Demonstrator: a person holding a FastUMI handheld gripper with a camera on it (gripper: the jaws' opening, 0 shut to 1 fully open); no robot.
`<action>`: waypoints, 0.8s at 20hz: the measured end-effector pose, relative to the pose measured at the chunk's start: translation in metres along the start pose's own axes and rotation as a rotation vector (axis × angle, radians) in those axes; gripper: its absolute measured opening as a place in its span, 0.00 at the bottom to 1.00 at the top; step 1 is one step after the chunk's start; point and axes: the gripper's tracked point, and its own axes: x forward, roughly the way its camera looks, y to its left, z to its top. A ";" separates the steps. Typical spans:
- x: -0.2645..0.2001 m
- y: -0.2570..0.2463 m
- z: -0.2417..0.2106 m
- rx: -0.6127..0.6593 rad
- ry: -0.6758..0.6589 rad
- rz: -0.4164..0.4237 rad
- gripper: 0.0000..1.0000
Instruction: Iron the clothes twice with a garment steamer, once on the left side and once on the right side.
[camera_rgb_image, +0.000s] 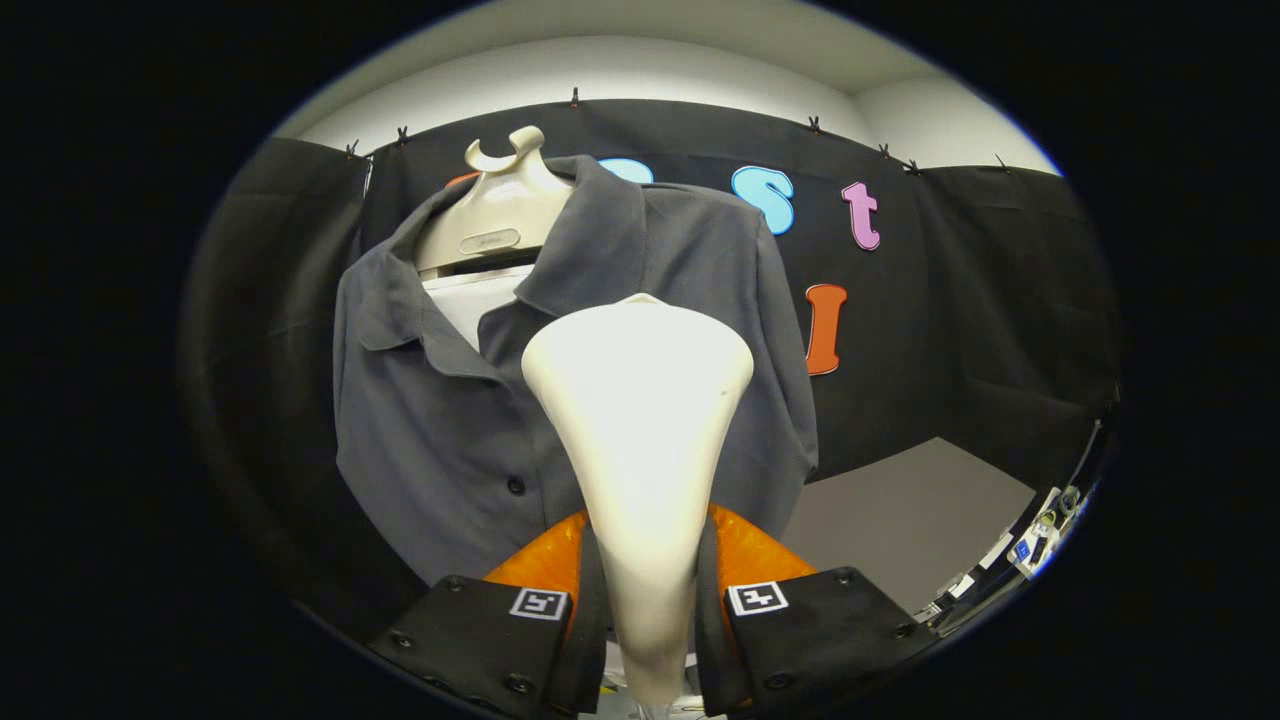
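We see our gripper (648, 600) clamped on the narrow handle of a cream-white plastic garment steamer (640, 420), both fingers (470, 630) pressing its sides. The steamer's wide triangular head rises just ahead of the fingers and sits in front of the right side of a dark grey button-up polo shirt (440, 430); we cannot tell whether it touches the fabric. The shirt hangs on a cream plastic hanger stand (497, 205), collar open, with a white panel (470, 300) showing at the neck. Far right lies a grey table surface (900, 520).
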 end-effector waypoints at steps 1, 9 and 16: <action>0.006 -0.001 -0.002 -0.004 0.000 -0.005 0.44; 0.031 -0.012 -0.042 -0.016 0.058 -0.036 0.44; 0.034 -0.016 -0.090 -0.027 0.138 -0.035 0.44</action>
